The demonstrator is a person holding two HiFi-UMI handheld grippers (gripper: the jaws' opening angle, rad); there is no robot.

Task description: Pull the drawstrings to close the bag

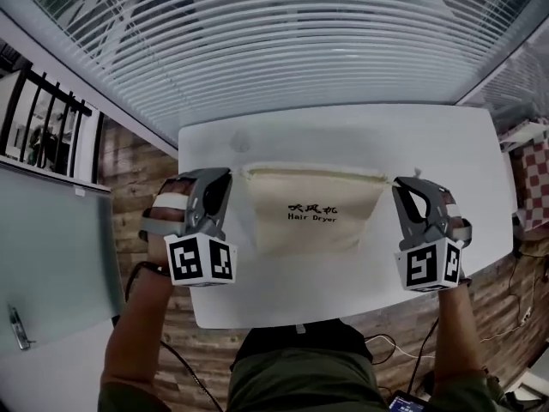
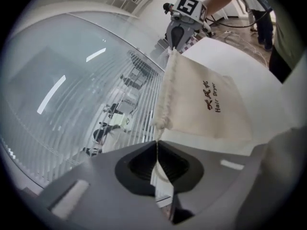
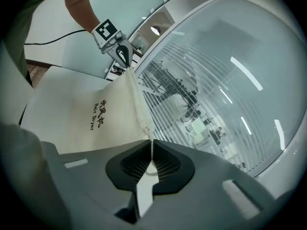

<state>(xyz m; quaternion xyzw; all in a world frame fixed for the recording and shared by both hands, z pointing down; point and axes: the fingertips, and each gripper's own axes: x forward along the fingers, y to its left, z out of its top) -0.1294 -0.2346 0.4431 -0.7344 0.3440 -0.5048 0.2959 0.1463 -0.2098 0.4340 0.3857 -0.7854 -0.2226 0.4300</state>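
Note:
A cream drawstring bag (image 1: 313,209) with dark print hangs stretched between my two grippers above the white table (image 1: 343,136). Its top hem is gathered and drawn taut. My left gripper (image 1: 225,178) is shut on the thin drawstring (image 2: 157,150) coming out of the bag's left top corner (image 2: 163,121). My right gripper (image 1: 401,185) is shut on the drawstring (image 3: 151,147) at the right top corner (image 3: 146,128). In the left gripper view the bag (image 2: 206,104) runs away to the right gripper (image 2: 180,30). In the right gripper view the bag (image 3: 96,119) reaches the left gripper (image 3: 122,51).
Slatted window blinds (image 1: 283,50) rise beyond the table's far edge. A glass partition (image 1: 51,256) stands at the left over the wooden floor (image 1: 129,187). Cables (image 1: 403,350) lie on the floor near my right side, and a checkered item (image 1: 536,183) sits at the far right.

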